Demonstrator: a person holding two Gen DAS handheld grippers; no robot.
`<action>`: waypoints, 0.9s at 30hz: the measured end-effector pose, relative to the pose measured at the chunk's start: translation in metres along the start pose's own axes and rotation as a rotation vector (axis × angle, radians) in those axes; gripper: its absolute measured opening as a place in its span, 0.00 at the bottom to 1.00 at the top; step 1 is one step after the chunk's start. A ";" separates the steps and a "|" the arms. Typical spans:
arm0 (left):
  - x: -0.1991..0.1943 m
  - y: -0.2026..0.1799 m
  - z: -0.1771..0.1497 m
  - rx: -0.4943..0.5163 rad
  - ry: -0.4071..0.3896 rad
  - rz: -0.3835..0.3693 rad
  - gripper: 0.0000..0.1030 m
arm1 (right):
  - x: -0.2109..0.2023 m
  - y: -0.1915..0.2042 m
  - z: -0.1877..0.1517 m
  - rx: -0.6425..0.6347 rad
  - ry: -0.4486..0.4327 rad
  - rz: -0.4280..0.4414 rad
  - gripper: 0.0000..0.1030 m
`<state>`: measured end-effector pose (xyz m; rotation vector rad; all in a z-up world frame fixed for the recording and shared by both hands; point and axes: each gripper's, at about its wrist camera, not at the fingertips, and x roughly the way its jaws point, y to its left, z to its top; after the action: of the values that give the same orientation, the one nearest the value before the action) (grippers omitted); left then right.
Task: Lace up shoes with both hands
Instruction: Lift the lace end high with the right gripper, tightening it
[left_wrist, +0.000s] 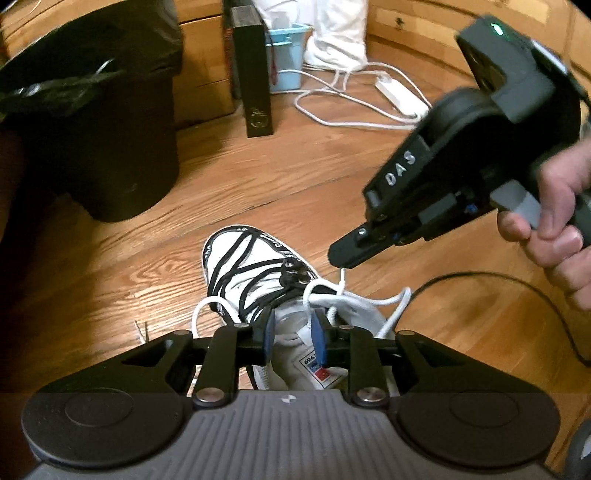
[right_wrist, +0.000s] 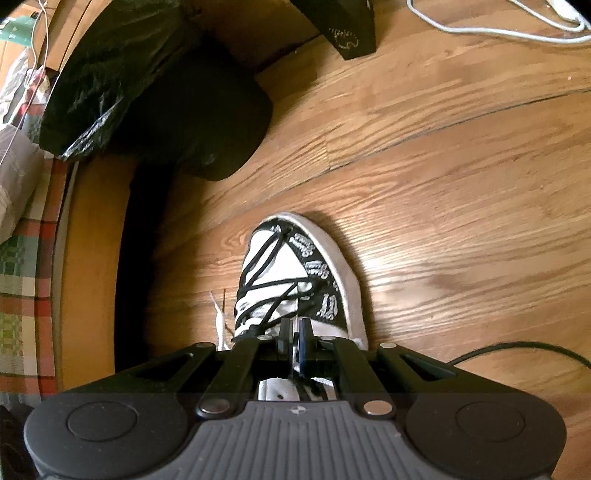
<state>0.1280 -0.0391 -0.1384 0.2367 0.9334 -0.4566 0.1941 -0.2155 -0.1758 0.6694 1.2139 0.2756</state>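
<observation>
A white shoe (left_wrist: 236, 269) with black trim and criss-crossed black laces (left_wrist: 240, 258) lies on the wooden floor, toe pointing away. My left gripper (left_wrist: 293, 338) hovers over the shoe's tongue. Its blue pads (left_wrist: 319, 338) stand apart, and a white lace loop (left_wrist: 388, 301) lies loosely by them. My right gripper (left_wrist: 341, 260) comes in from the right in a person's hand (left_wrist: 554, 229). It is shut on a white lace strand (left_wrist: 342, 277) that rises taut from the eyelets. In the right wrist view the right gripper (right_wrist: 294, 332) is closed over the shoe (right_wrist: 291, 266).
A black bin lined with a black bag (left_wrist: 103, 122) stands at the left. Behind it are a black box (left_wrist: 255, 74), a light blue tub (left_wrist: 286, 55) and a white power strip with cables (left_wrist: 399, 94). A black cable (left_wrist: 517, 280) crosses the floor at the right.
</observation>
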 end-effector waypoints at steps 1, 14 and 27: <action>-0.001 0.003 0.000 -0.017 -0.004 0.003 0.24 | -0.001 0.000 0.001 -0.001 -0.007 -0.005 0.03; -0.007 0.032 -0.002 -0.193 -0.013 0.002 0.24 | -0.019 -0.003 0.021 -0.010 -0.095 -0.019 0.03; -0.004 0.024 -0.005 -0.150 0.026 -0.002 0.24 | -0.027 -0.008 0.030 0.004 -0.133 -0.023 0.03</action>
<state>0.1341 -0.0152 -0.1378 0.1056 0.9884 -0.3835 0.2109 -0.2456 -0.1540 0.6665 1.0944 0.2068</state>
